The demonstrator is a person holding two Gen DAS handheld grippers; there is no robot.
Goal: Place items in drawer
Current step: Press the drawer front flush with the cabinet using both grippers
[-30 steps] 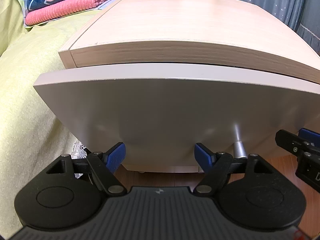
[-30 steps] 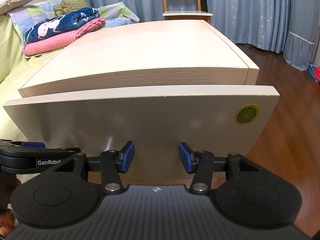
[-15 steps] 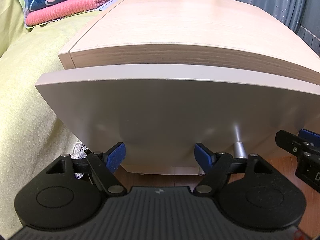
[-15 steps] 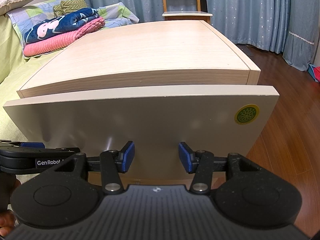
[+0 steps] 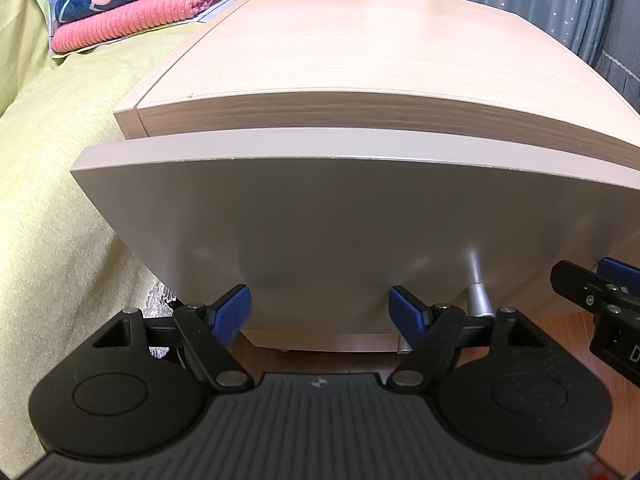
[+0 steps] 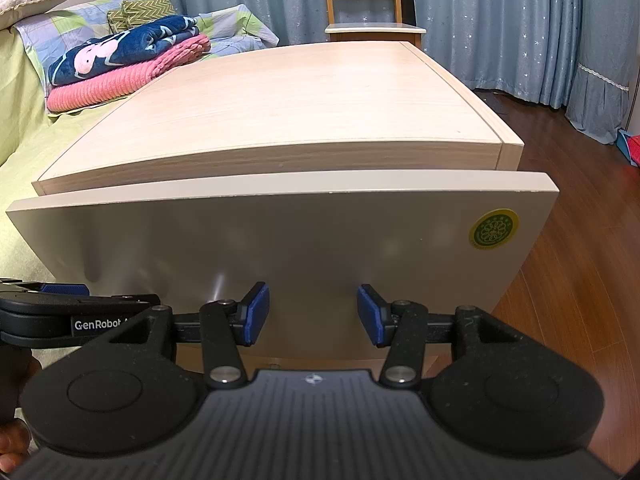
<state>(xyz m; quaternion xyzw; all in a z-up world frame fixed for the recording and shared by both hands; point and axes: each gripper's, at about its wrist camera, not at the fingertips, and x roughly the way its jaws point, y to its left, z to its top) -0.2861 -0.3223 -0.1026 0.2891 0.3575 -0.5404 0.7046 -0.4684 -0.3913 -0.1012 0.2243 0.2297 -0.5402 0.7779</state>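
So the drawer front (image 5: 340, 232) sits just proud of the cabinet top (image 5: 380, 52), barely cracked, and no items to stow show anywhere.

Going left to right: the bed (image 5: 48, 184) with folded blankets (image 6: 124, 64) hugs the cabinet's left side, so there's little elbow room there.

Left gripper (image 5: 320, 312) is spread wide and empty, low against the panel. The silver knob (image 5: 478, 300) sits just right of it, outside the jaws, so squeezing now grabs nothing.

Right gripper (image 6: 313, 312) is also spread and empty, with no knob between its fingers. There's a green sticker (image 6: 493, 229), then the bare wood floor (image 6: 580, 280).

My guess at the main risk: both tools crowd the same panel and bump each other.
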